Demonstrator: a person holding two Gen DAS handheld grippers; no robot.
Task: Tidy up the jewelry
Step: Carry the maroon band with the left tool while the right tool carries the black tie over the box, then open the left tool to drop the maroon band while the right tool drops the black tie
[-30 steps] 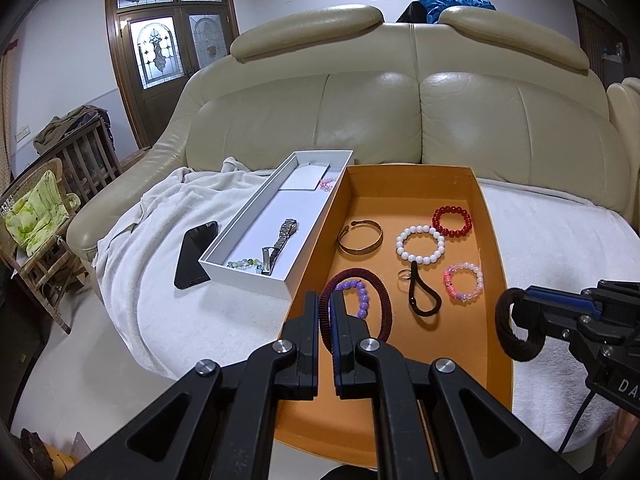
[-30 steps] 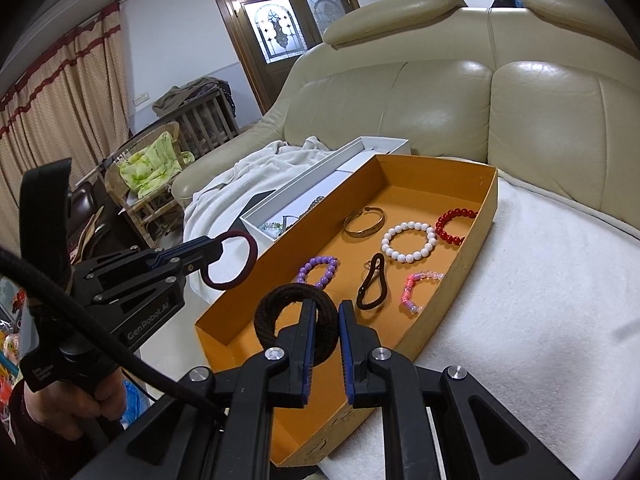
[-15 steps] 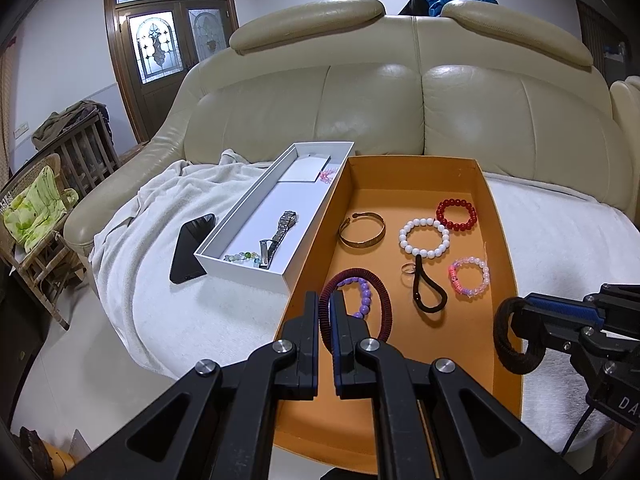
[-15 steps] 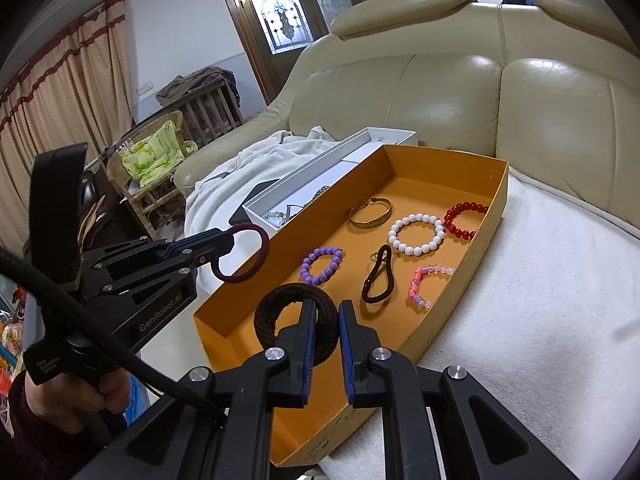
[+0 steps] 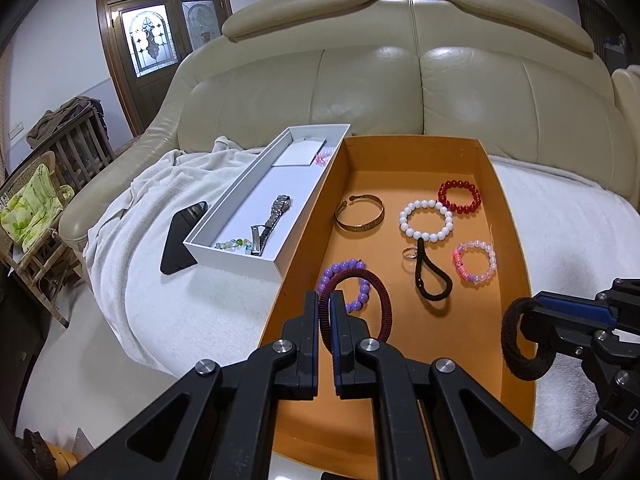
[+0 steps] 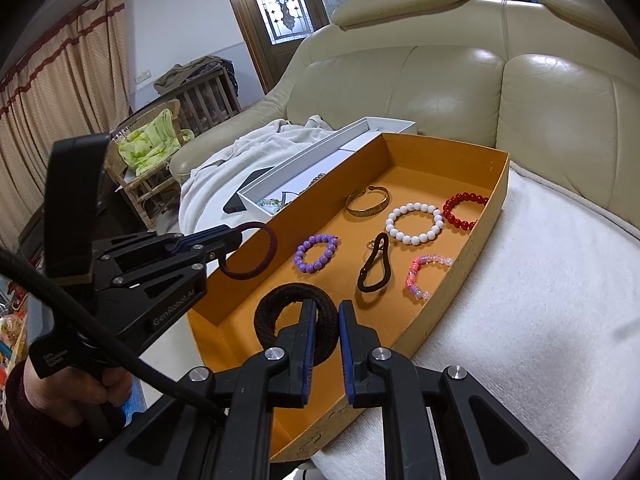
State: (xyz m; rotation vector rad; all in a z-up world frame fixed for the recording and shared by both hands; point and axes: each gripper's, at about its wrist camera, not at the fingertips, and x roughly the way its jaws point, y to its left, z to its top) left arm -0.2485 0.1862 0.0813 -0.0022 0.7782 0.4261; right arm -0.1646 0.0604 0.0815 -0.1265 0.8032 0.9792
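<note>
Jaws of the left gripper stand narrow, pinching a dark red coiled band by its near arc; the loop hangs clear above the near end of the orange tray. Jaws of the right gripper appear to grip a thick black fabric scrunchie, though a gap shows beside the right finger.

Just ahead of the left jaws a purple bead bracelet lies on the tray floor. Further ahead: a thin black elastic loop, a small ring, a pink bead bracelet, a white bead bracelet, a red bead bracelet and a metal cuff, apart from one another.

Ahead and left, the white box holds a steel watch strap and glassy beads.

Judgement: sorting is well under way; both held bands remain unplaced.
</note>
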